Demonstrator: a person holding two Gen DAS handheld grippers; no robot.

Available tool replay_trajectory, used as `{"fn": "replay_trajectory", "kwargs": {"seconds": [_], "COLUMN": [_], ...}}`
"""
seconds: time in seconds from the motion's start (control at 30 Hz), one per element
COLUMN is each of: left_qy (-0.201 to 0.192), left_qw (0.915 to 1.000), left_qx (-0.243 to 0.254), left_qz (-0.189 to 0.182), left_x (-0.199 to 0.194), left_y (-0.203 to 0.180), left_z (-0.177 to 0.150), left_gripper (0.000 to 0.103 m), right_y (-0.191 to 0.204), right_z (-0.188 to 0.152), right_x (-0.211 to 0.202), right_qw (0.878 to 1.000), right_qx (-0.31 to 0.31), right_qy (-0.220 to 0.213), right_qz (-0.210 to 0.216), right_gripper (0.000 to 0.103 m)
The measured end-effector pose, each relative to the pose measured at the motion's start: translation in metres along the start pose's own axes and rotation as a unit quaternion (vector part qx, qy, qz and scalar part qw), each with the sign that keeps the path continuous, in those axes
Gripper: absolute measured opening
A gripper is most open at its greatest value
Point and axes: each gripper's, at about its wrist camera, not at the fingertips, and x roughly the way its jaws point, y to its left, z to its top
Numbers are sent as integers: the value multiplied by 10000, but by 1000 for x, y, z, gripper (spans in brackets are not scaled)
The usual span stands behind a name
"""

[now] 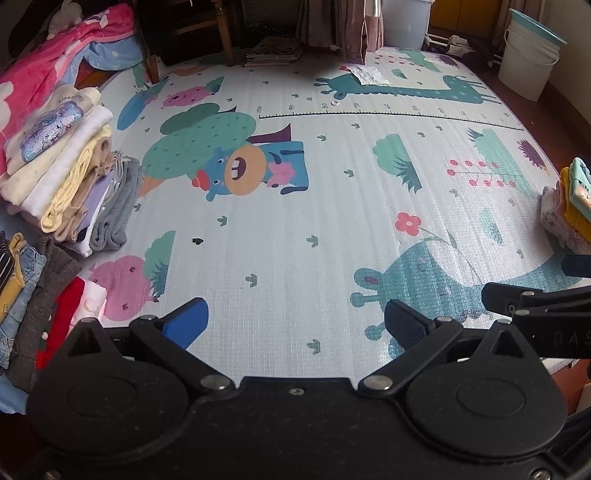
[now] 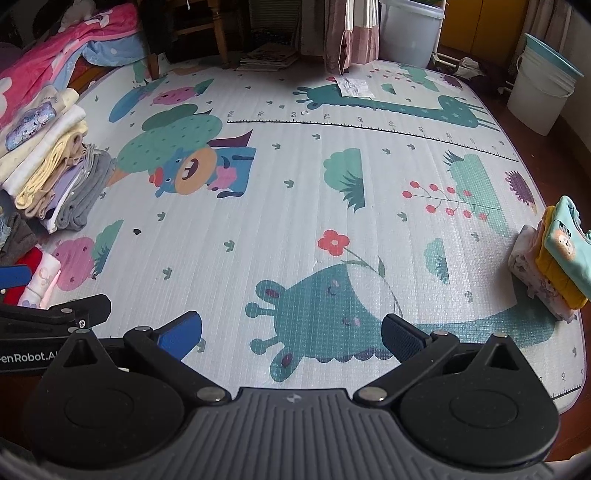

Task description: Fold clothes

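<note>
On cartoon play mat [image 1: 295, 229], folded clothes stacks [image 1: 66, 166] at edges, white bucket [image 2: 543, 92] beyond, both grippers' fingers [image 1: 188, 321] [image 2: 181, 332] spread, empty

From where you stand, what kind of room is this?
Probably a home bedroom or playroom: a cartoon play mat covers the floor, stacks of folded clothes sit at its edges, and curtains hang at the far side.

Right tongs [image 2: 291, 330] gape empty over play mat [image 2: 295, 206] — folded clothes [image 2: 550, 266] right.
</note>
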Motion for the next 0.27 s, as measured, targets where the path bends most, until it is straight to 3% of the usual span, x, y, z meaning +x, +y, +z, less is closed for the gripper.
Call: {"fn": "replay_trajectory", "kwargs": {"seconds": [0.27], "left_qy": [21], "left_qw": [9999], "left_qx": [-140], "left_qz": [-67], "left_x": [1], "left_y": [4], "left_z": [-2], "left_gripper": [103], "right_y": [-1], "right_z": [-1], "right_x": [1], "right_qw": [10000], "right_qx": [-10], "right_qy": [24], "right_qz": [9], "right_gripper": [103]}}
